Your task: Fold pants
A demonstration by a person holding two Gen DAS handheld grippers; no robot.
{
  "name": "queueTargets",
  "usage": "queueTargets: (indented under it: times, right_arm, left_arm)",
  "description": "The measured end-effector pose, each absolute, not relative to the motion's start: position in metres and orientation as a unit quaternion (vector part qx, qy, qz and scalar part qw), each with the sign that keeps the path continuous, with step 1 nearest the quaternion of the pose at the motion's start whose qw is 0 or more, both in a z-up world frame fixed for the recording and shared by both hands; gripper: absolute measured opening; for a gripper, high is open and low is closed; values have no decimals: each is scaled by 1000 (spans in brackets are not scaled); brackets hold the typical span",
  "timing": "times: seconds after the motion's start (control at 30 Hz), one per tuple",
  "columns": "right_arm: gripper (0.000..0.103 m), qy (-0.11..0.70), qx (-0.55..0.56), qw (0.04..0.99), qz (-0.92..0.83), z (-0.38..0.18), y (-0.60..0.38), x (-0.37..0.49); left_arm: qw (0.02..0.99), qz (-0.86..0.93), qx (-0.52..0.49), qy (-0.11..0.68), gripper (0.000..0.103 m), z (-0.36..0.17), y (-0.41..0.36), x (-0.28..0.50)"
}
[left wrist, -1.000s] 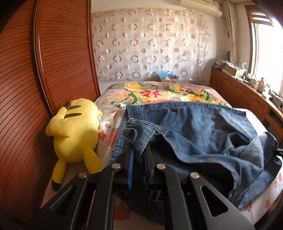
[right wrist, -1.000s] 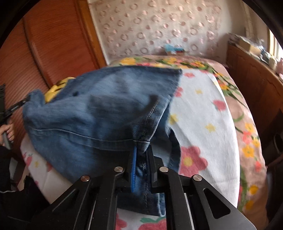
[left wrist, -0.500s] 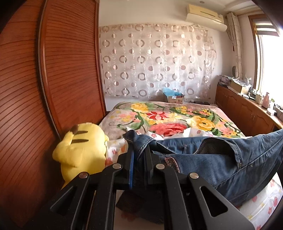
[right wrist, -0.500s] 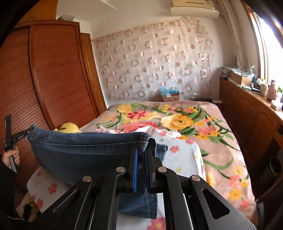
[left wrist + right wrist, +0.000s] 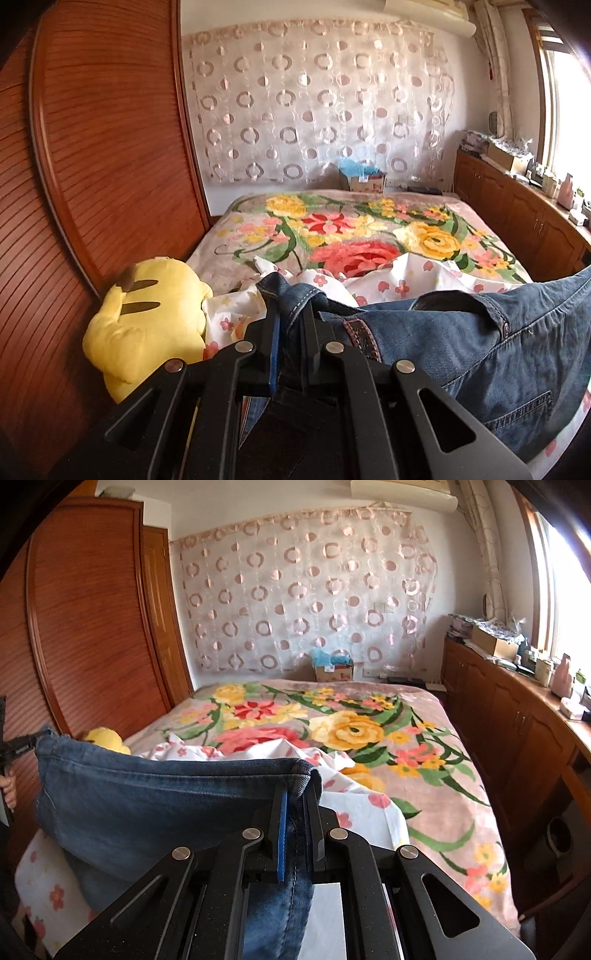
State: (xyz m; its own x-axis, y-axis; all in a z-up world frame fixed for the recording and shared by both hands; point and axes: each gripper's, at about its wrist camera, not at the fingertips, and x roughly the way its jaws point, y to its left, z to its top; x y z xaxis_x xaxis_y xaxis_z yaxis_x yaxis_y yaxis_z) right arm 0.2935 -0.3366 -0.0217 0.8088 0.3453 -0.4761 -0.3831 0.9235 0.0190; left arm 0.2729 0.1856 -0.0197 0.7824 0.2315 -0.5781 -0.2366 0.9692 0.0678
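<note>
Blue denim pants hang stretched between both grippers above the near end of the bed. My left gripper is shut on one waistband corner; a brown leather patch shows beside it. My right gripper is shut on the other top corner of the pants, with denim hanging down between the fingers. In the right wrist view the left gripper shows at the far left, holding the other end. The lower part of the pants is hidden behind the grippers.
The bed has a floral blanket and a white flowered sheet under the pants. A yellow plush toy lies at the bed's left edge by the wooden wardrobe. Wooden cabinets run along the right.
Both grippers have lifted the pants off the bed and pulled them taut between them. The cameras tilted up from the bed to the room.
</note>
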Motion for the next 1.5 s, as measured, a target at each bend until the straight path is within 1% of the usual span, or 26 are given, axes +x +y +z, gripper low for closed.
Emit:
queueTargets:
  times: [0.07, 0.13, 0.17, 0.2, 0.23, 0.27, 0.3, 0.47, 0.67, 0.87, 0.97, 1.03, 1.07, 1.1, 1.3, 1.5]
  right_arm:
    - [7, 255, -48, 947, 188, -27, -329, 305]
    - [7, 270, -54, 943, 187, -30, -323, 320]
    - [7, 279, -55, 940, 186, -36, -319, 326]
    - [7, 286, -56, 938, 185, -36, -317, 334]
    - [7, 293, -59, 936, 183, -40, -313, 339]
    - [7, 298, -61, 935, 182, -41, -312, 342]
    - [7, 304, -62, 933, 180, -44, -310, 346]
    - [7, 319, -75, 929, 175, -40, -304, 355]
    - [7, 328, -84, 925, 169, -36, -305, 363]
    - [7, 323, -80, 927, 172, -35, -310, 367]
    - [7, 323, -82, 927, 174, -38, -311, 368]
    - [7, 323, -83, 926, 175, -40, -311, 368]
    - [7, 323, -83, 926, 176, -40, -312, 368]
    - [7, 323, -81, 926, 177, -41, -313, 368]
    - [7, 326, -76, 925, 180, -43, -317, 369]
    - [7, 330, -77, 923, 181, -45, -317, 371]
  left_arm:
    - [939, 116, -8, 325, 10, -30, 187, 286]
    - [931, 111, -9, 348, 15, -39, 188, 294]
    - [928, 109, -10, 355, 20, -43, 190, 295]
    - [927, 106, -12, 359, 29, -46, 191, 294]
    - [926, 104, -11, 362, 33, -48, 192, 293]
    - [926, 104, -11, 363, 41, -48, 192, 292]
    - [926, 101, -12, 364, 44, -49, 193, 287]
    - [926, 87, -17, 368, 50, -42, 201, 274]
    - [922, 51, -41, 381, 50, -35, 200, 266]
    - [906, 41, -19, 422, 50, -58, 186, 279]
    - [908, 34, -19, 416, 51, -57, 183, 282]
    - [912, 19, -26, 408, 62, -53, 180, 285]
    - [913, 15, -30, 406, 74, -52, 179, 288]
    - [913, 16, -33, 407, 80, -52, 178, 291]
    - [911, 17, -23, 411, 80, -54, 170, 296]
    - [923, 12, -36, 384, 80, -35, 180, 269]
